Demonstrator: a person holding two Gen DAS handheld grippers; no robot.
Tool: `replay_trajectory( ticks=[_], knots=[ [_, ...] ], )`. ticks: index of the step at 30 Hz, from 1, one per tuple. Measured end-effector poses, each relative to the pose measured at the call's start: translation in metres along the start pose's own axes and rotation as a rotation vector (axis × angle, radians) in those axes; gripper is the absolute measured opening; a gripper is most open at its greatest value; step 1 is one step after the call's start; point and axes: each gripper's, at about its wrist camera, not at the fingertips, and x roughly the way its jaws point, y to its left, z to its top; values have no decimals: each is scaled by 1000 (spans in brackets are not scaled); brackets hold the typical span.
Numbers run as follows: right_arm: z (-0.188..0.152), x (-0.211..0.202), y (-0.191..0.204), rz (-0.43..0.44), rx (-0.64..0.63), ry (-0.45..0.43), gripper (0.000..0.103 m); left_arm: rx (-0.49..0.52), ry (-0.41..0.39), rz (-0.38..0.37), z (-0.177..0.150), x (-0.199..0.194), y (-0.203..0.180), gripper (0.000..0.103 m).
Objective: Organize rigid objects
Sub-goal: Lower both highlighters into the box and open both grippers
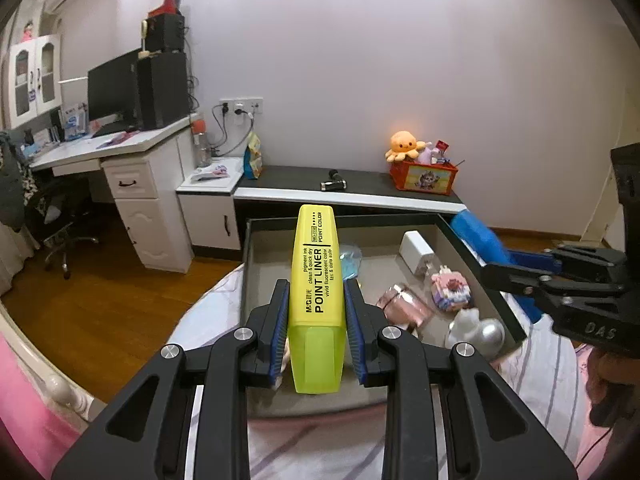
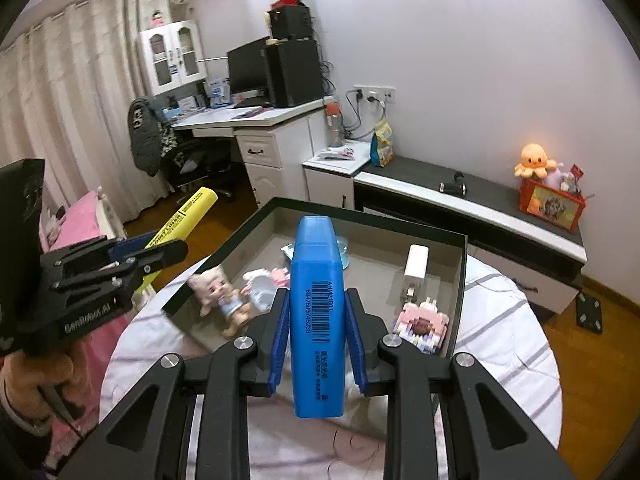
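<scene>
My left gripper (image 1: 317, 292) is shut on a yellow highlighter (image 1: 317, 272) that points forward above the near left part of a shallow grey box (image 1: 256, 248). My right gripper (image 2: 317, 300) is shut on a blue highlighter (image 2: 317, 300) above the near edge of the same box (image 2: 460, 280). The blue highlighter (image 1: 478, 238) and right gripper (image 1: 520, 268) show at the right of the left wrist view. The yellow highlighter (image 2: 188, 216) and left gripper (image 2: 152, 256) show at the left of the right wrist view.
The box sits on a round table with a striped cloth (image 2: 500, 320). Inside lie a white charger (image 2: 416, 264), a pink block toy (image 2: 420, 326), a small doll (image 2: 218, 292), a pink clear item (image 1: 404, 304) and a silver figure (image 1: 476, 328). Desk, chair and low bench stand behind.
</scene>
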Motion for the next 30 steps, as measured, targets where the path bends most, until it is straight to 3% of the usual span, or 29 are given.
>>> replay_trajectory(
  ticks=[12, 13, 14, 15, 16, 17, 20, 22, 25, 30],
  knots=[
    [-1, 46, -35, -51, 105, 53, 28, 18, 81, -21, 11, 60, -11, 27],
    [-2, 47, -36, -54, 111, 51, 29, 17, 82, -16, 11, 62, -12, 27],
    [-1, 47, -38, -59, 115, 51, 39, 18, 82, -8, 10, 63, -12, 28],
    [1, 46, -38, -63, 118, 49, 49, 21, 84, -3, 10, 63, -12, 31],
    [1, 45, -37, -63, 119, 43, 67, 21, 85, -1, 12, 65, -12, 43],
    [0, 42, -36, -63, 122, 35, 79, 17, 80, 7, 12, 63, -11, 60],
    [0, 34, -31, -81, 126, 19, 84, 8, 46, 25, 12, 51, -9, 96],
    [0, 27, -28, -98, 140, 4, 90, 4, 22, 26, 11, 41, -9, 103],
    [-1, 13, -21, -115, 159, -23, 103, 16, -6, 40, 11, 21, -8, 103],
    [-2, -19, 0, -114, 161, -71, 103, 2, -40, 47, 8, -12, -4, 103]
  ],
)
